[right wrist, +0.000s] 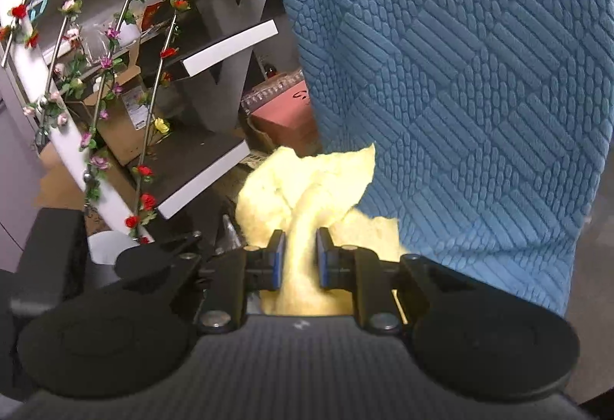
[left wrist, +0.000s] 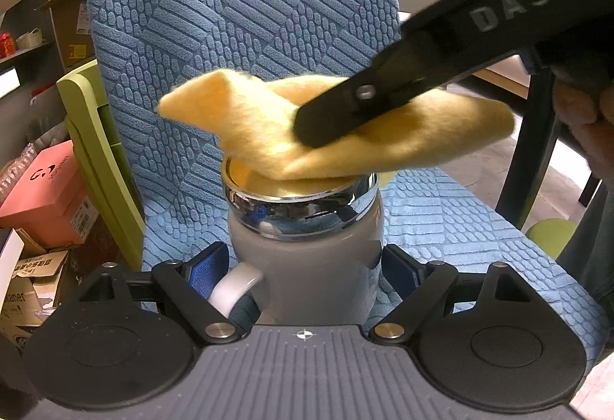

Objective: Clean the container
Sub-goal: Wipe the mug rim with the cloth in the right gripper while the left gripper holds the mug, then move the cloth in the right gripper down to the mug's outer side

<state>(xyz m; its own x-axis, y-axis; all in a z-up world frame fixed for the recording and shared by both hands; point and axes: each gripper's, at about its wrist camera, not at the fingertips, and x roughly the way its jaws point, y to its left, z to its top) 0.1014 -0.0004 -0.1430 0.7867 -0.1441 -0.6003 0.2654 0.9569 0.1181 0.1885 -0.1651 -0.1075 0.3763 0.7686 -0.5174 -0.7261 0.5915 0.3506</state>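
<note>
A grey mug-like container (left wrist: 307, 266) with a chrome rim and a white handle stands upright on a blue textured chair seat (left wrist: 460, 228). My left gripper (left wrist: 303, 266) is shut on its body, blue pads on both sides. My right gripper (right wrist: 300, 258) is shut on a yellow cloth (right wrist: 307, 182). In the left wrist view the right gripper (left wrist: 330, 116) comes in from the upper right and presses the yellow cloth (left wrist: 403, 139) onto and partly into the container's open mouth.
The blue chair back (left wrist: 238, 17) rises right behind the container. A lime green frame (left wrist: 96, 136), a pink box (left wrist: 50, 197) and cardboard boxes lie left. Shelves with flower garlands (right wrist: 115, 74) stand left in the right wrist view.
</note>
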